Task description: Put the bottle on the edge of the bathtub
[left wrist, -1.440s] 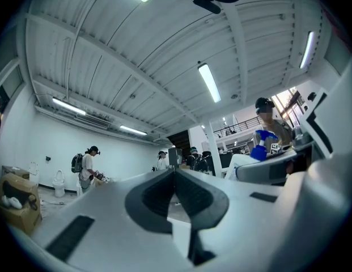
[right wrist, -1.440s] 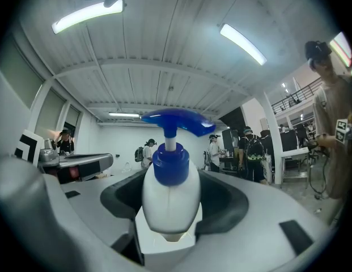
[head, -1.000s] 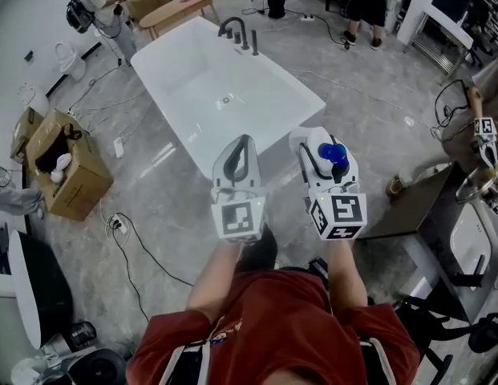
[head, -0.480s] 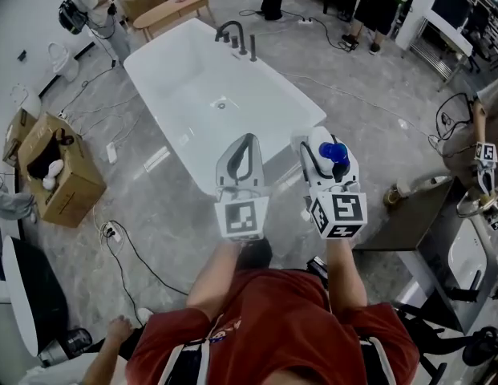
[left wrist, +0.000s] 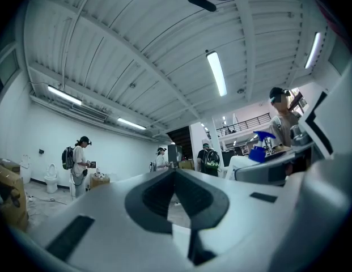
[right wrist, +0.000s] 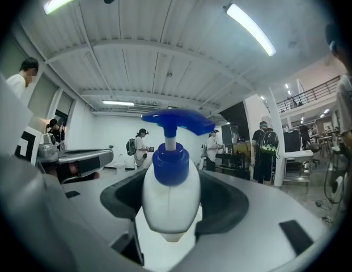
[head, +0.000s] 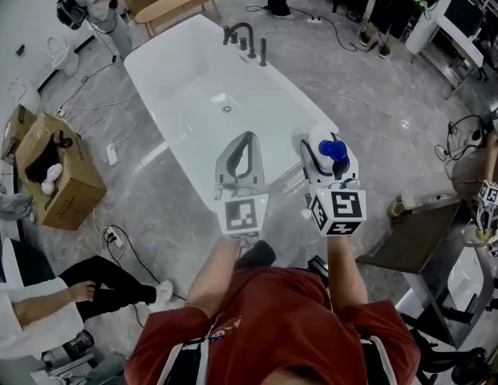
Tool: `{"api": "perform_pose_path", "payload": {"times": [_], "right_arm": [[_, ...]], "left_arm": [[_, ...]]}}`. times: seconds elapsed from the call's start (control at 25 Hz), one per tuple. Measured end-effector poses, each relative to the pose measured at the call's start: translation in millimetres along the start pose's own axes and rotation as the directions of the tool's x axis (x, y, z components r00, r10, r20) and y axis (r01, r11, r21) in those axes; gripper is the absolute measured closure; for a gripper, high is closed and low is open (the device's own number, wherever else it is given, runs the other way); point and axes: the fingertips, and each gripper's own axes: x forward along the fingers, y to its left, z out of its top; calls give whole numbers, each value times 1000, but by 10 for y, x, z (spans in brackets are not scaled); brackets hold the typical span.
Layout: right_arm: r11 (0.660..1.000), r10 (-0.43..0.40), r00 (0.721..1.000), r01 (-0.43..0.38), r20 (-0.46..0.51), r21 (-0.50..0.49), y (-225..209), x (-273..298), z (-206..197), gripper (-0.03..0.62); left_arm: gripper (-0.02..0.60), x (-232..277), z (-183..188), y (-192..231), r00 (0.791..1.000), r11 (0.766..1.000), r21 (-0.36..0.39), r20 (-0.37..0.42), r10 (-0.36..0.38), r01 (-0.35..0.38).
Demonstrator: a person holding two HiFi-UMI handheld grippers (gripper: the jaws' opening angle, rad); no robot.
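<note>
Bottle (right wrist: pixel 171 200), white with a blue pump top, is pinched at its body between the jaws of the right gripper (head: pixel 321 144). It is held in the air, seen from the head view over the near right corner of the white bathtub (head: pixel 192 79). Just to its left, the left gripper (head: pixel 244 140) has its jaws pressed together at the tips with nothing between them.

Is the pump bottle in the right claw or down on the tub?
In the claw: the right claw grips the pump bottle by its sides, held aloft near the bathtub.
</note>
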Motion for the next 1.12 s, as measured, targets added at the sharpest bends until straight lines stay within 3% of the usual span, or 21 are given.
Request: {"api": "perform_pose_path", "payload": {"times": [0.64, 0.88, 1.04, 1.12], "right_arm": [[996, 65, 998, -66, -19, -54, 305, 1508, 118, 321], [994, 83, 997, -83, -10, -68, 460, 1753, 167, 321], [993, 103, 995, -103, -5, -59, 516, 1832, 159, 321], [991, 117, 993, -117, -2, -59, 515, 1863, 146, 321]], "left_arm": [[565, 932, -247, 1037, 997, 997, -34, 7, 72, -72], [565, 1014, -343, 1345, 996, 996, 13, 5, 93, -93], [565, 990, -354, 1417, 992, 991, -40, 1, 130, -130], [566, 984, -382, 1415, 990, 990, -23, -1, 139, -139]]}}
